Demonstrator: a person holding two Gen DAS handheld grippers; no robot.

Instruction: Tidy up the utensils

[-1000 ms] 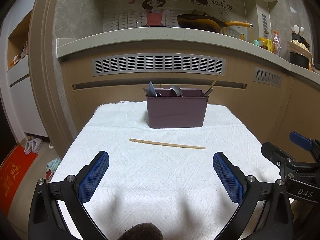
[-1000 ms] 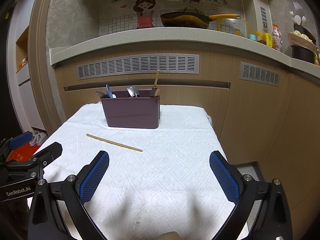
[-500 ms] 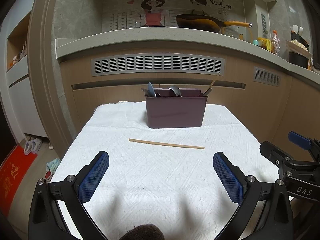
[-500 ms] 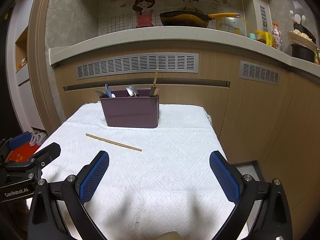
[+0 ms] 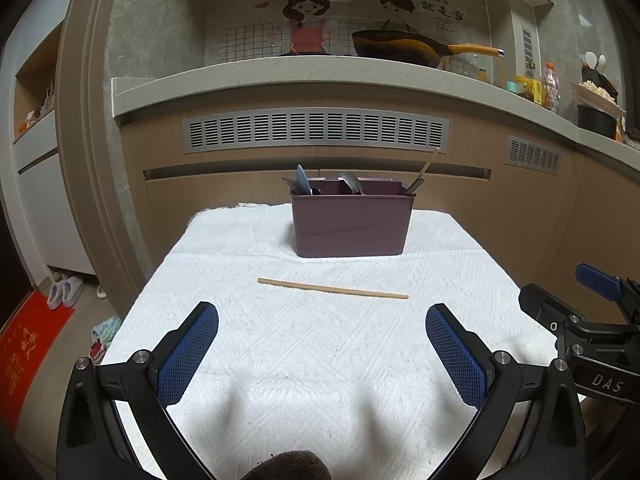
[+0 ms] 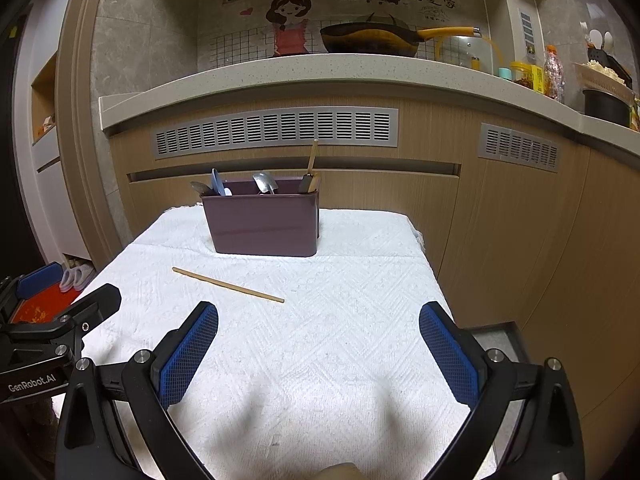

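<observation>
The maroon utensil caddy stands at the far end of the white cloth, holding spoons and, at its right end, one chopstick. A second chopstick lies flat on the cloth just in front of the caddy. The left gripper and right gripper hover nearer than that chopstick, both spread wide and holding nothing.

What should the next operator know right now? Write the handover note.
Left gripper: open, empty, above the near part of the cloth.
Right gripper: open, empty, same height, to the right.
Caddy: upright at the far end of the cloth, already holding spoons and one chopstick in its right end.
Left to do: one chopstick lies flat on the cloth in front of the caddy, untouched. Pick it up and put it in, probably beside its mate.
</observation>
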